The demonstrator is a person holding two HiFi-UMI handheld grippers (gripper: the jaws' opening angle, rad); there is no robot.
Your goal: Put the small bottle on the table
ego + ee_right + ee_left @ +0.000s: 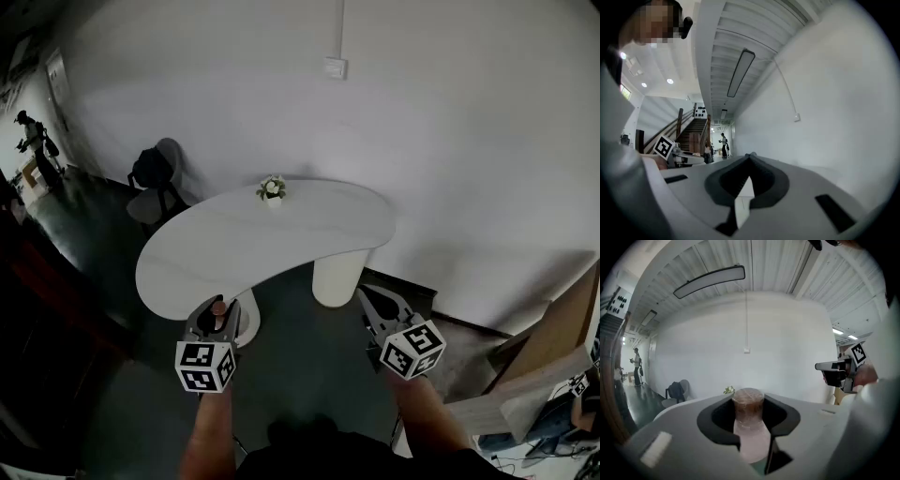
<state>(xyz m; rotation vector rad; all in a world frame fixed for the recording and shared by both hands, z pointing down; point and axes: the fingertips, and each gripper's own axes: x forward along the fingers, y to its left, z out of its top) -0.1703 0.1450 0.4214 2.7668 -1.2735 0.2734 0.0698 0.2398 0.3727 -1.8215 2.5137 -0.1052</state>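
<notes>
- The bottle (749, 425) is sitting upright between the jaws of the left gripper (217, 313), brown cap up and pale body below. It is hanging in the air just short of the table (202, 251).
- The left jaws are standing wide and clamping on the bottle's body. The right gripper (749, 158) is carrying nothing, its tips meeting.
- Handling, as judged: the bottle is looking small, light and stiff. Its smooth round body is likely slippery, so the hold belongs on the body under the cap, with the bottle upright.
- The table's near edge is curving inward just ahead of the left gripper. The base wants landing well inside it.
- The top is offering wide bare room. Only a plant (272, 190) is standing at the far edge, well apart.
- A chair (155, 187) is standing beyond the table's left end, out of the path.
</notes>
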